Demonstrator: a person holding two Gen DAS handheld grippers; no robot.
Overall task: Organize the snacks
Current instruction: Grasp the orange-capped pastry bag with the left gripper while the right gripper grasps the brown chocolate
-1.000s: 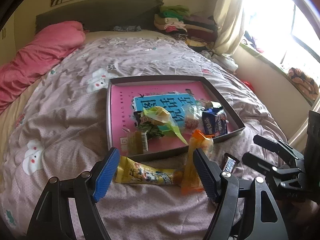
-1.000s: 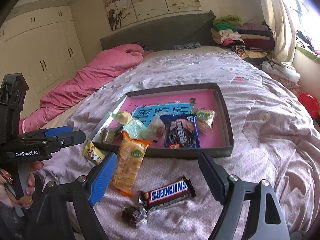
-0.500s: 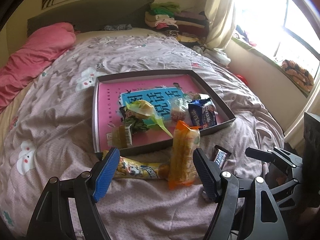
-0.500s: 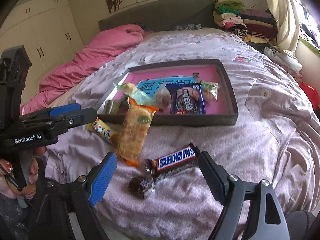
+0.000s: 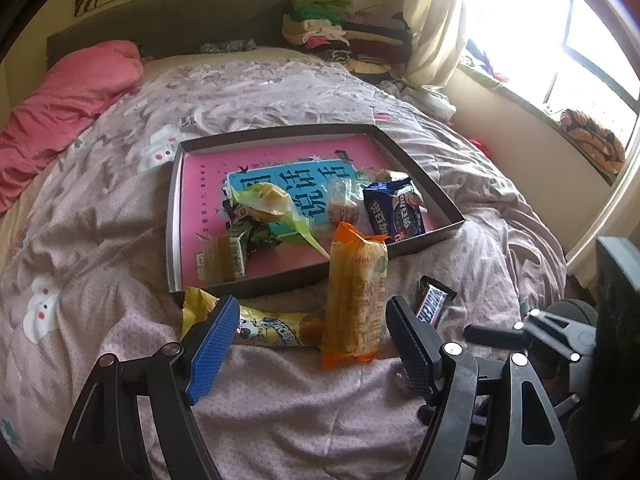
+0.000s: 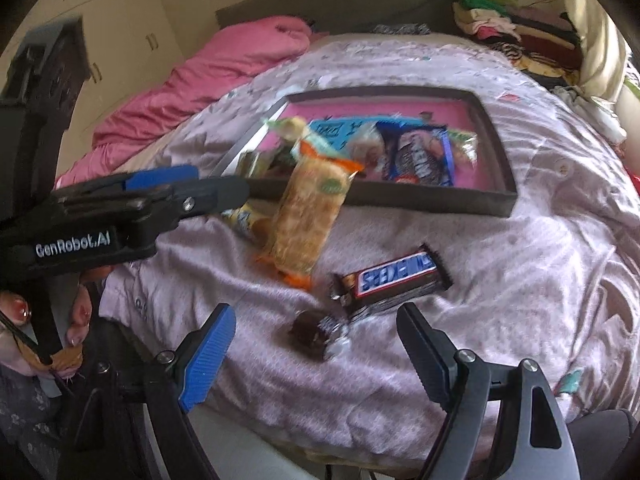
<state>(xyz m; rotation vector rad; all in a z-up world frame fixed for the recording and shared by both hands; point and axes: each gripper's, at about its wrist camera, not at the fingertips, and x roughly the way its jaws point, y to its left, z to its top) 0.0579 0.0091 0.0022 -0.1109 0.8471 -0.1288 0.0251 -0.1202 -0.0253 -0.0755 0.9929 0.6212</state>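
A dark shallow tray [image 5: 422, 184] [image 6: 496, 148] with a pink base lies on the bed and holds several snacks, among them a blue cookie pack [image 5: 394, 210] [image 6: 420, 156]. In front of it lie an orange-ended biscuit pack [image 5: 354, 296] [image 6: 308, 212], a yellow wrapped snack [image 5: 276, 330], a Snickers bar [image 5: 432, 304] [image 6: 394, 278] and a small dark wrapped candy [image 6: 320, 332]. My left gripper [image 5: 308, 344] is open and empty, its jaws either side of the yellow snack and biscuit pack. My right gripper [image 6: 316, 348] is open and empty, around the small candy.
The bed has a mauve patterned quilt [image 5: 120, 208]. A pink duvet [image 5: 60, 96] lies at the far left, folded clothes [image 5: 344, 36] at the headboard, a window [image 5: 560, 32] on the right. The bed's front edge is just under my right gripper.
Both grippers have moved closer to the snacks in front of the tray. The right gripper view has dropped towards the candy and the Snickers bar. Both jaws stay open.
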